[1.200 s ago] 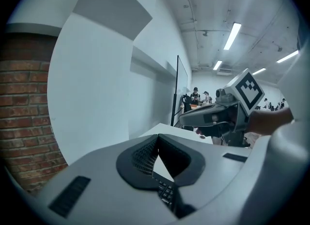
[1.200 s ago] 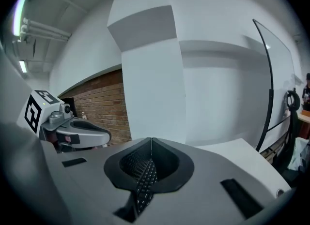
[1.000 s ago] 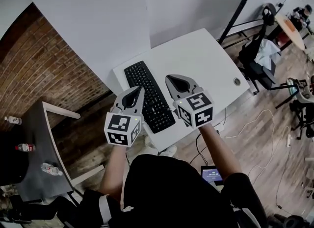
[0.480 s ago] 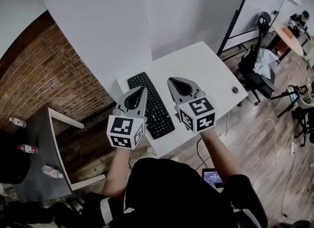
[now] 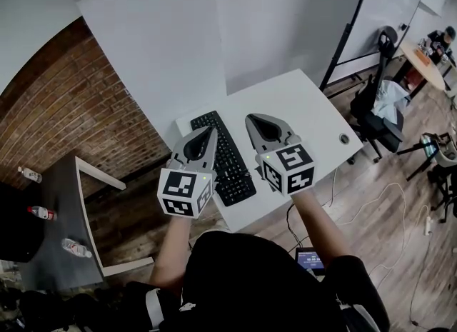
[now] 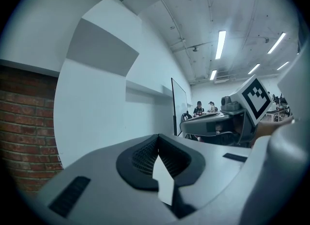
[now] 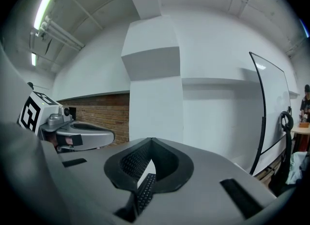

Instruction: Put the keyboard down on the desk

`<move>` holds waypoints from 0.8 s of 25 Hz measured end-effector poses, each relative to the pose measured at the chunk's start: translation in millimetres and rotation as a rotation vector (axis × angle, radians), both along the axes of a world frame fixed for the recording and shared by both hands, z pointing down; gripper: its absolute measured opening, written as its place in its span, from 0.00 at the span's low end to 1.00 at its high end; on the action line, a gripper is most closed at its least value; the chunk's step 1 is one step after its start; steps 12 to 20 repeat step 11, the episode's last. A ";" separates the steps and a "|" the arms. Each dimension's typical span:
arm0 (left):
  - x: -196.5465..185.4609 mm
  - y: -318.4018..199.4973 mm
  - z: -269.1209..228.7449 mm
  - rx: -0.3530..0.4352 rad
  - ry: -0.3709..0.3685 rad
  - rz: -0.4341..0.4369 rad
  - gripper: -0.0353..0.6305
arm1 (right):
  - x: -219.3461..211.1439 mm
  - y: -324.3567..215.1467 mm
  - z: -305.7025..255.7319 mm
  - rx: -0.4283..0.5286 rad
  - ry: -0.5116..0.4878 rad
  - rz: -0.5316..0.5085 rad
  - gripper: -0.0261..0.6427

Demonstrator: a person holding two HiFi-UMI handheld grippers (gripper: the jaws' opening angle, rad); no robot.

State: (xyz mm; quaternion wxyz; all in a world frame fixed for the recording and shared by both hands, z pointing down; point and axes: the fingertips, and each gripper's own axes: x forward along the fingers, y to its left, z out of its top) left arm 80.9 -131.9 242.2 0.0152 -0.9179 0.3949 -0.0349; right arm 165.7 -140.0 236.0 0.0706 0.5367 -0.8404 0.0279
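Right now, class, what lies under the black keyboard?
The white desk; the keyboard lies flat on it. The patch of desk directly beneath is covered by the keyboard, so nothing there can be seen.

- The keyboard (image 5: 223, 158) is lying on the desk (image 5: 307, 106), toward its left end, running from the near edge back toward the wall.
- The left gripper (image 5: 209, 131) is hanging over the keyboard's left edge.
- The right gripper (image 5: 250, 118) is hanging just right of the keyboard.
- A side table (image 5: 57, 195) is standing well left of the desk, bearing 3 bottles (image 5: 41, 213).
- A chair (image 5: 375, 106) is sitting right of the desk, before a whiteboard (image 5: 385, 2).
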 end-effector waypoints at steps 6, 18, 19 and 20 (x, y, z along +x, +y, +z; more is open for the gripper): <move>1.9 -0.7 -3.6 0.006 0.004 0.001 0.07 | 0.4 -1.4 -2.2 0.008 0.007 0.000 0.10; 3.5 -2.1 -3.1 0.004 0.007 0.003 0.07 | 0.3 -2.8 -2.0 0.007 0.006 -0.004 0.10; 3.5 -2.1 -3.1 0.004 0.007 0.003 0.07 | 0.3 -2.8 -2.0 0.007 0.006 -0.004 0.10; 3.5 -2.1 -3.1 0.004 0.007 0.003 0.07 | 0.3 -2.8 -2.0 0.007 0.006 -0.004 0.10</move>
